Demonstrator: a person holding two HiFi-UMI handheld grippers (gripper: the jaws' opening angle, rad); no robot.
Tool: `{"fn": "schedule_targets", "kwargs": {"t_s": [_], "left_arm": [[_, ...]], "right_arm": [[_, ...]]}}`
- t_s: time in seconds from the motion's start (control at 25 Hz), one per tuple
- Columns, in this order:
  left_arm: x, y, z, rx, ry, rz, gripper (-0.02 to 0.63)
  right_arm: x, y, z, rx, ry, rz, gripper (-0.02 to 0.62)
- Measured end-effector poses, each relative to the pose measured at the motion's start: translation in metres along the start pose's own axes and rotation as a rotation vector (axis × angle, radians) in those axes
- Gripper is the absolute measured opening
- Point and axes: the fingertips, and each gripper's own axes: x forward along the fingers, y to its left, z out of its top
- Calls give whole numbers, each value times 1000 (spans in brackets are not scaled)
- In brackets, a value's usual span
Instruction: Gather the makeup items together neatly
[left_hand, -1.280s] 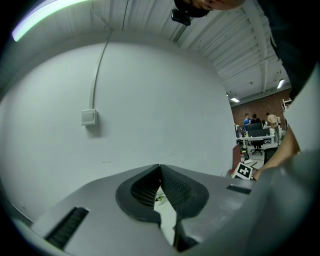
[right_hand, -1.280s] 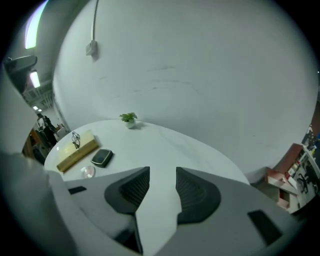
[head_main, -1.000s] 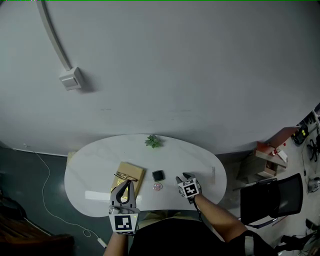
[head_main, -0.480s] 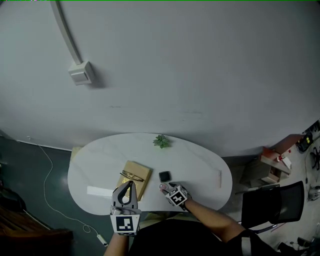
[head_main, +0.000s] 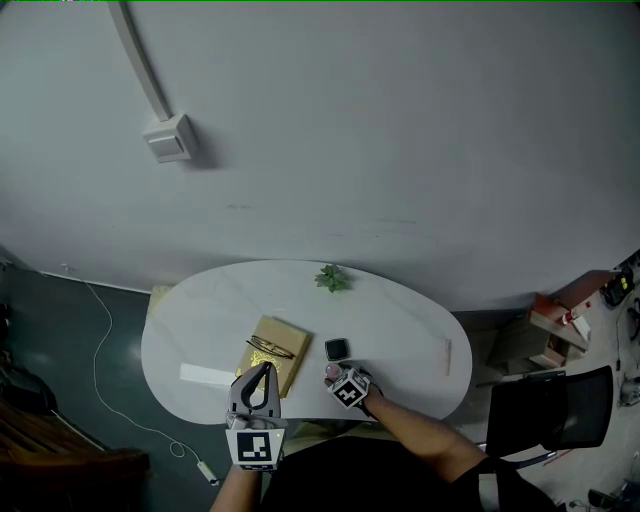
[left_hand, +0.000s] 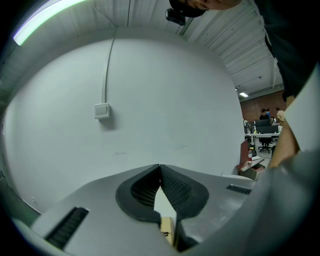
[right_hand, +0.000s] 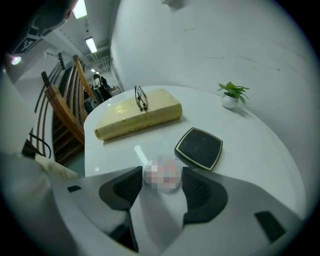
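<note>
A small round pink makeup pot (right_hand: 162, 170) stands on the white table (head_main: 400, 325), just in front of a square black compact (right_hand: 199, 147). My right gripper (right_hand: 162, 176) has the pot between its fingertips; its jaws are opening and do not clamp it. In the head view the pot (head_main: 332, 371) lies beside the compact (head_main: 338, 349), with the right gripper (head_main: 337, 377) at it. My left gripper (head_main: 265, 369) is shut and empty, hovering at the near end of a yellow book (head_main: 277, 350); in its own view the left gripper (left_hand: 160, 168) points at the wall.
Folded glasses (right_hand: 140, 97) lie on the yellow book (right_hand: 137, 115). A small potted plant (head_main: 332, 278) stands at the table's far edge. Thin white strips lie at the left (head_main: 208, 374) and right (head_main: 447, 355). A black chair (head_main: 560, 410) stands to the right.
My right gripper has moved left from the table's right part to the pink pot, with its jaws now around it. The left gripper has stayed by the book.
</note>
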Motion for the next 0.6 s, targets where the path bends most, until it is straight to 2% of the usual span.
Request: {"fn": "schedule_targets", "kwargs": {"t_s": [0.24, 0.4, 0.6], "left_arm": [[-3, -5, -1, 8, 5, 0, 21], [-5, -10, 0, 11, 8, -7, 21], [-2, -24, 7, 10, -14, -36, 21]], "right_arm": [[-8, -1, -3, -48, -26, -19, 245], [-25, -8, -12, 1, -59, -20, 245], [-48, -33, -29, 103, -85, -65, 245]]}}
